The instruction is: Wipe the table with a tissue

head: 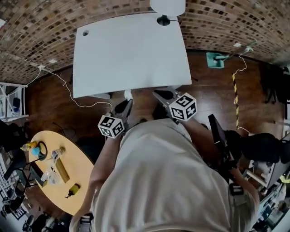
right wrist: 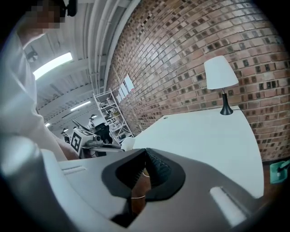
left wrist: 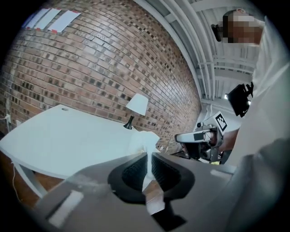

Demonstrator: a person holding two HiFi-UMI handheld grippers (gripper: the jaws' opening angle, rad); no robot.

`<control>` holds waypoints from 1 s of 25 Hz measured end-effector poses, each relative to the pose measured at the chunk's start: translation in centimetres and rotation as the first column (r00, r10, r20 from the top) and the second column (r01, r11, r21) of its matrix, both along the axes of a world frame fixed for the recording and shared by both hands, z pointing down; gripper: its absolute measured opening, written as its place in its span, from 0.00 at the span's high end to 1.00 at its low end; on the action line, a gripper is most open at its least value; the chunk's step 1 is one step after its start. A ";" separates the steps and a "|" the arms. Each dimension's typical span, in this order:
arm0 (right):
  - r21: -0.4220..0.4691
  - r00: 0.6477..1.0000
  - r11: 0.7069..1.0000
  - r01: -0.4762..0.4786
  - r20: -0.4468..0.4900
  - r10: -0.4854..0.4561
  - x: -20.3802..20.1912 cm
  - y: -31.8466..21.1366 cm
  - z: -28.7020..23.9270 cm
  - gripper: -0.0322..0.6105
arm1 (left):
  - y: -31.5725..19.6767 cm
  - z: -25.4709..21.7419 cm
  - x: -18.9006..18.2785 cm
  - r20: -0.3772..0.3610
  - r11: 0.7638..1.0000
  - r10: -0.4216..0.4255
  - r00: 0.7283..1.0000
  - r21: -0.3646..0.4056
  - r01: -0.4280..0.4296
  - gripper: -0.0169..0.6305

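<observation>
Two grippers are showing below a white table [head: 113,54] in the head view, and I am holding one in each hand, standing at the table's near edge.

My left gripper [head: 128,101] is clenching a white tissue [head: 128,94]. In the left gripper view its jaws are pressing together on the sheet, and the tissue [left wrist: 145,139] is rising out of them in a loose crumple, in front of the table [left wrist: 63,136]. It is hanging in the air just off the near edge, not touching the top.

My right gripper [head: 157,94] is pointing at the same edge from the other side. In the right gripper view its jaws are sitting closed with nothing between them; only brown floor is showing through the gap behind the pads. From there I am also seeing the left gripper [right wrist: 93,138] beside it.

The tabletop is looking bare and even – I am making out no spill or mark on it, apart from a small hole near the far left corner. A lamp [head: 166,9] is standing at the far edge, against a brick wall [head: 41,31]. A round wooden side table [head: 79,181] with a few small things is standing well apart, to my left.

As for progress, I am judging that the tissue is in hand – the first step – while the wiping itself is not yet under way. What is left is to bring the tissue down onto the top and sweep it across.
</observation>
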State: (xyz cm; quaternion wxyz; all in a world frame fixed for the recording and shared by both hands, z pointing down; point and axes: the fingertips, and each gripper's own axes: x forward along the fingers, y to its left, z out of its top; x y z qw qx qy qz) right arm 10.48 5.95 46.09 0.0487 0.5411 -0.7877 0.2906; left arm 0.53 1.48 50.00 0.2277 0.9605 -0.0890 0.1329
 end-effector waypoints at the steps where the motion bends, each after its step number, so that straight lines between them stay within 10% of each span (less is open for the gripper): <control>1: 0.002 1.000 1.000 0.006 0.000 -0.006 -0.6 0.2 -0.1 0.94 | 0.0 0.0 -0.6 -0.001 1.000 -0.007 1.000 0.000 0.007 0.92; 25: 0.025 0.997 0.996 0.081 -0.019 -0.081 -6.7 2.4 0.3 0.94 | 1.4 -0.4 -6.2 -0.038 0.995 -0.104 0.994 0.000 0.104 0.92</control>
